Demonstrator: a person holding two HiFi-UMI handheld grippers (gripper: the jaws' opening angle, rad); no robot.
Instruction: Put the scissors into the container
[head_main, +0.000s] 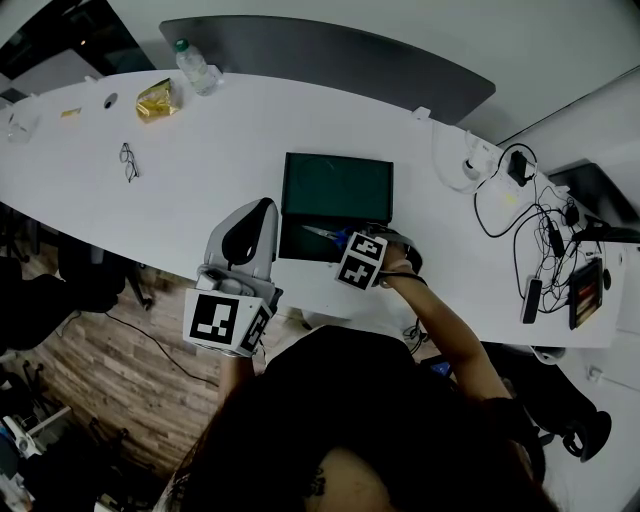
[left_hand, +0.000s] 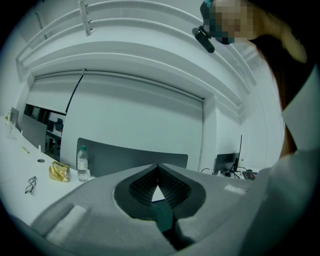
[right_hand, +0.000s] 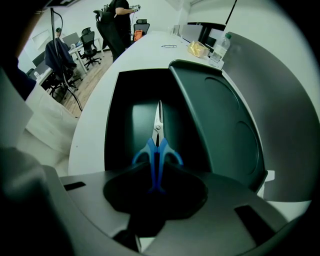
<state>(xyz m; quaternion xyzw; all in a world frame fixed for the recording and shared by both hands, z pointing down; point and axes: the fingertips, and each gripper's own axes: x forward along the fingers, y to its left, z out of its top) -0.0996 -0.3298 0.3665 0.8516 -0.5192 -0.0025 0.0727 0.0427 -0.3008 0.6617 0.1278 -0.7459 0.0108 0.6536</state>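
A dark green container sits on the white table with its base toward me and its open lid behind it. In the right gripper view the base is on the left and the lid on the right. Scissors with blue handles point blades-down into the base. My right gripper is shut on their handles and aims steeply down. From the head view I see the scissors poking out beside the right gripper. My left gripper hovers level to the container's left, shut and empty.
A water bottle, a gold packet and glasses lie at the table's far left. Cables and devices crowd the right end. A grey partition runs behind the table. Office chairs and a person stand beyond.
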